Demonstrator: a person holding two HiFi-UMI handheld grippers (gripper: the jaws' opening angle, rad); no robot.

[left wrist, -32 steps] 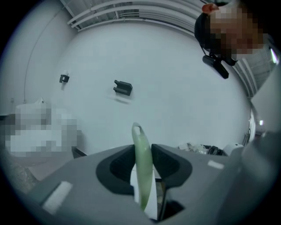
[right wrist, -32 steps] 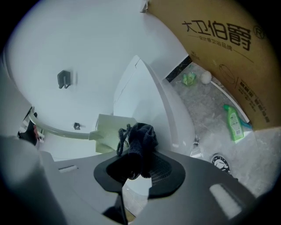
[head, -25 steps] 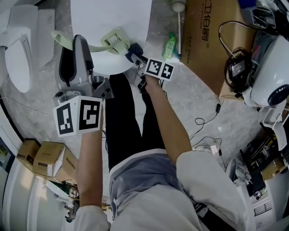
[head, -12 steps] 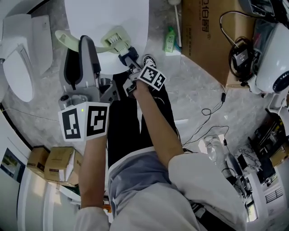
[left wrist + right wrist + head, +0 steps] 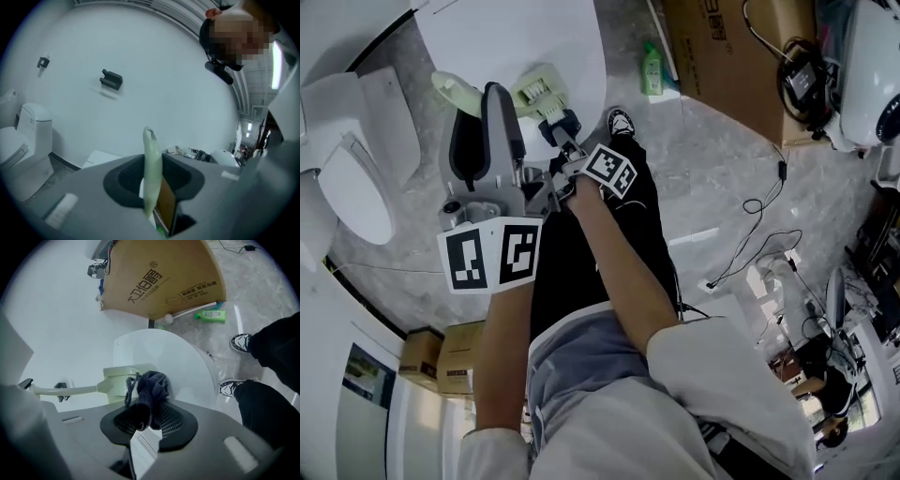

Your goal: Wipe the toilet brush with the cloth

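Chinese print beginning "大卫", with an ® mark, on the cardboard box [image 5: 159, 282]

- Head view: steeply down onto round white table [image 5: 525, 47].
- Left gripper view: upward at plain white wall [image 5: 154, 70].
- Right gripper view: close over same table.

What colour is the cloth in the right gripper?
Dark blue-grey. The cloth shows best in the right gripper view.
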